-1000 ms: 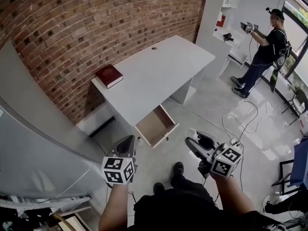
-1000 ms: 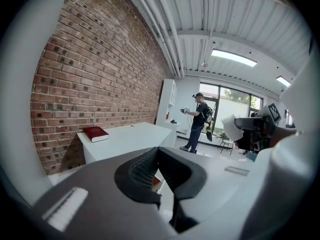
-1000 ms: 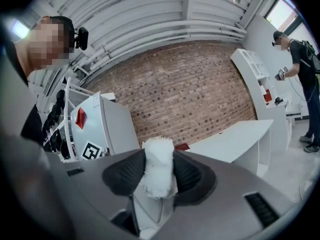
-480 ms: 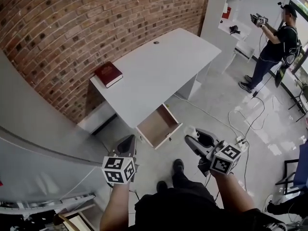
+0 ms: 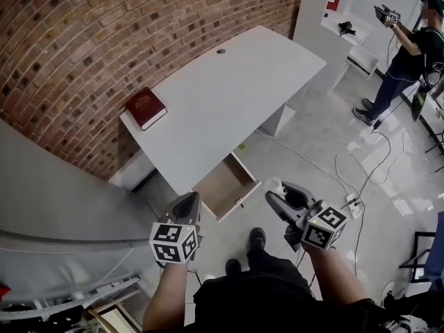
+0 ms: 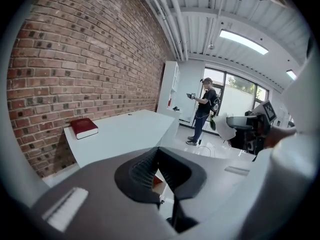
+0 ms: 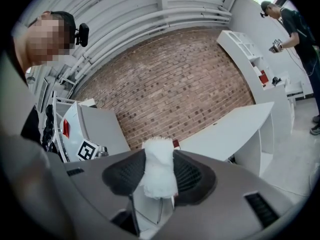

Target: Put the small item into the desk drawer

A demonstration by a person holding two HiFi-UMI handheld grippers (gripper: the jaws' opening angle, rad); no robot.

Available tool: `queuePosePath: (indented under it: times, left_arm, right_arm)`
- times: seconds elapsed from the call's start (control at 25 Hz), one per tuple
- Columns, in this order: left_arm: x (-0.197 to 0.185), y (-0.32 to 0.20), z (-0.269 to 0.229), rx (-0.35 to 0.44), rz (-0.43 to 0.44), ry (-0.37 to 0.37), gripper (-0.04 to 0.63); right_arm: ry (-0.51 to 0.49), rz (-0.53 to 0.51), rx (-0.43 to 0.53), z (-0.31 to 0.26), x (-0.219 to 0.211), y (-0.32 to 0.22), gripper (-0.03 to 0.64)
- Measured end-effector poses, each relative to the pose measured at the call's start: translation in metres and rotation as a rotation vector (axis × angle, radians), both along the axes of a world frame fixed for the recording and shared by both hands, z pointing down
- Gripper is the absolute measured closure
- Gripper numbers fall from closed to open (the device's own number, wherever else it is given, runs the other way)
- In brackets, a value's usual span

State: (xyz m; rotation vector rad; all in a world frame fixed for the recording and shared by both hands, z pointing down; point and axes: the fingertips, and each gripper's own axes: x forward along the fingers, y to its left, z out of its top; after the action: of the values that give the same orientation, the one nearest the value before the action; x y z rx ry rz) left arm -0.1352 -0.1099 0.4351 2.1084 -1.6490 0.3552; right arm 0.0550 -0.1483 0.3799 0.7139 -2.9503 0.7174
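The white desk (image 5: 229, 89) stands against the brick wall, its drawer (image 5: 223, 181) pulled open and showing a bare brown inside. My right gripper (image 5: 276, 190) hangs over the floor just right of the drawer, shut on a small white wad (image 5: 274, 184). In the right gripper view the wad (image 7: 158, 160) stands upright, pinched between the black pads (image 7: 192, 179). My left gripper (image 5: 189, 200) hovers left of the drawer's front. In the left gripper view its jaws (image 6: 159, 155) are shut together with nothing in them.
A red book (image 5: 145, 107) lies on the desk's left end. White cables (image 5: 347, 168) and a power strip (image 5: 354, 203) lie on the floor to the right. Another person (image 5: 409, 44) with grippers stands by a white shelf unit (image 5: 326, 19) at the far right.
The view has swung slightly, so the desk and drawer sit lower and more to the left. Both grippers keep their places and their grips. The far person has drifted toward the upper right corner.
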Motion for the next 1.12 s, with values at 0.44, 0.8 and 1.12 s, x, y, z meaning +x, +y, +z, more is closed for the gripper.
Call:
queuePosePath:
  times: [0.44, 0.8, 1.12]
  left_arm:
    - [0.029, -0.05, 0.033, -0.079, -0.048, 0.01, 0.584]
    - [0.024, -0.073, 0.081, -0.135, -0.047, 0.051, 0.584]
    - [0.024, -0.077, 0.115, -0.181, -0.041, 0.072, 0.584]
  right_arm:
    - [0.039, -0.137, -0.05, 0.04, -0.005, -0.066, 0.451]
    - [0.097, -0.182, -0.128, 0.084, -0.036, -0.079, 0.451]
    - [0.14, -0.213, -0.183, 0.128, -0.061, -0.08, 0.451]
